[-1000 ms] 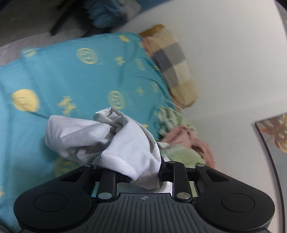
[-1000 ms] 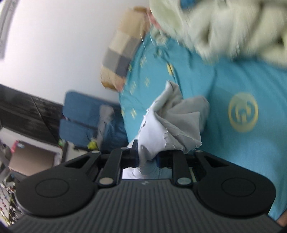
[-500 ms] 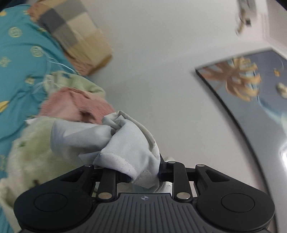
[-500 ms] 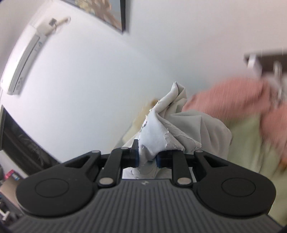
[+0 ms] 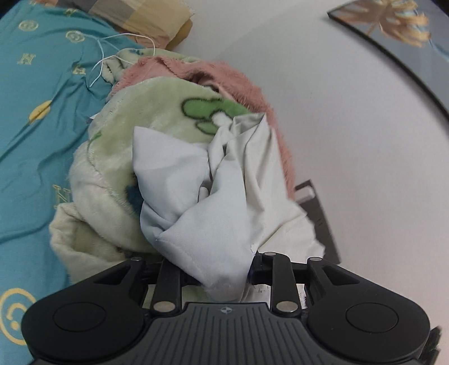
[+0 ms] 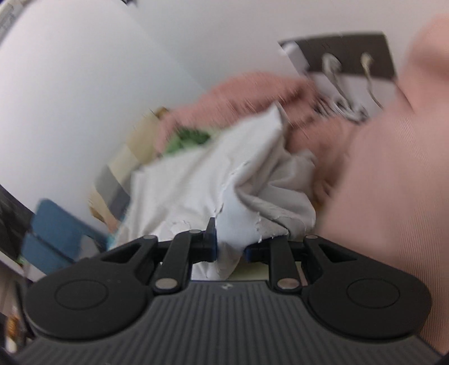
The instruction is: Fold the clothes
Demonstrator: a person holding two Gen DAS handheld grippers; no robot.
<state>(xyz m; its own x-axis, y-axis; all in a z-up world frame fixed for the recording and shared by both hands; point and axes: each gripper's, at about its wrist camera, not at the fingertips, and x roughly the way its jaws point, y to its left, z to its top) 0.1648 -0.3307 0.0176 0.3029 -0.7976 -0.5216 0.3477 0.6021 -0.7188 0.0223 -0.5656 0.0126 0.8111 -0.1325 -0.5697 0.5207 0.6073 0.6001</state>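
Observation:
A pale grey-white garment (image 5: pixel 213 196) bunches up in front of my left gripper (image 5: pixel 224 269), which is shut on its hemmed edge. The same white garment (image 6: pixel 213 179) spreads leftward in the blurred right wrist view, where my right gripper (image 6: pixel 230 247) is shut on a frayed edge of it. The cloth hides most of both grippers' fingers. Behind the garment lies a fluffy cream and green blanket (image 5: pixel 126 140) with a pink side (image 5: pixel 224 75).
A teal bedsheet with yellow logos (image 5: pixel 36 118) covers the bed at left, with a plaid pillow (image 5: pixel 146 14) at its head. A white wall (image 5: pixel 350 126) and a framed picture (image 5: pixel 393 28) stand right. A pink surface (image 6: pixel 393 168) fills the right wrist view's right side.
Both grippers have swung from above the teal sheet toward the wall and blanket, still gripping the garment. The garment now stretches wider between them and lies over the blanket.

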